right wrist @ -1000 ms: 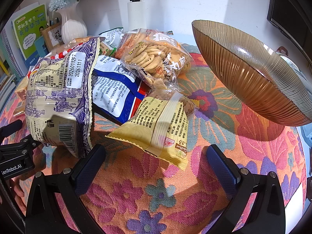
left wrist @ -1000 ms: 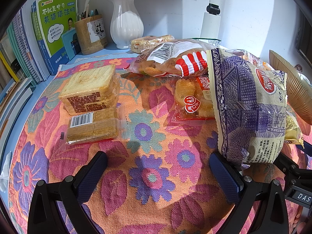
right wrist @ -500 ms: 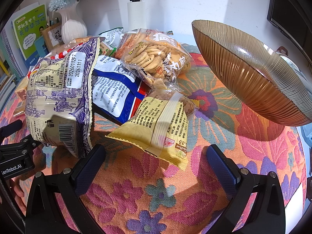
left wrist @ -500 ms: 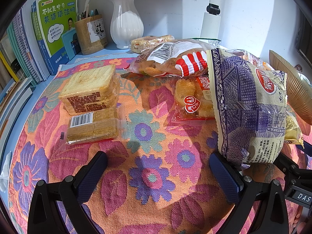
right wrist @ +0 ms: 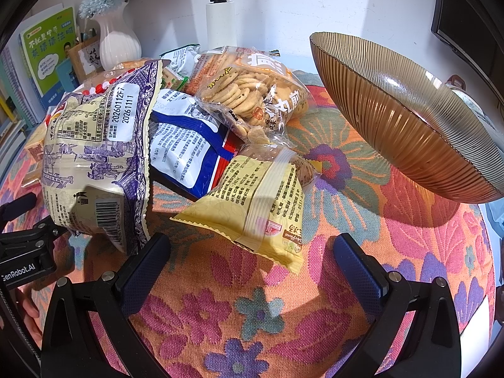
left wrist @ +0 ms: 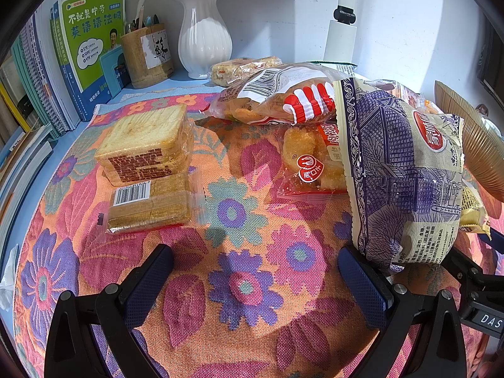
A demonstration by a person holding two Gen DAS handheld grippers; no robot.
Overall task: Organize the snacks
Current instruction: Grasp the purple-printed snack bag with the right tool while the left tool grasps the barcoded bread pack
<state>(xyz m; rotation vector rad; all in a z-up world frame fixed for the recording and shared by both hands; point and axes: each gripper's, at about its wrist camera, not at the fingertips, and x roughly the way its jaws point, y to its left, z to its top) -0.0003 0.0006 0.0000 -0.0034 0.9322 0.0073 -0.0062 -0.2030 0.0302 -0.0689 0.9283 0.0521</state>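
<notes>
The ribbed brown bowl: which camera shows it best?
The right wrist view: the ribbed brown bowl shows nearly whole there, tilted, above the flowered cloth. The left wrist view catches only a sliver of it behind the purple-patterned bag.

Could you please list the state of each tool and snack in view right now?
Left tool: open, empty.
Right tool: open, empty.
Purple bag: sealed, standing upright.
Yellow packet: sealed, lying flat.
Cracker bag: sealed, atop the pile.
Toast pack: wrapped, lying flat.
Bowl: tilted.
</notes>
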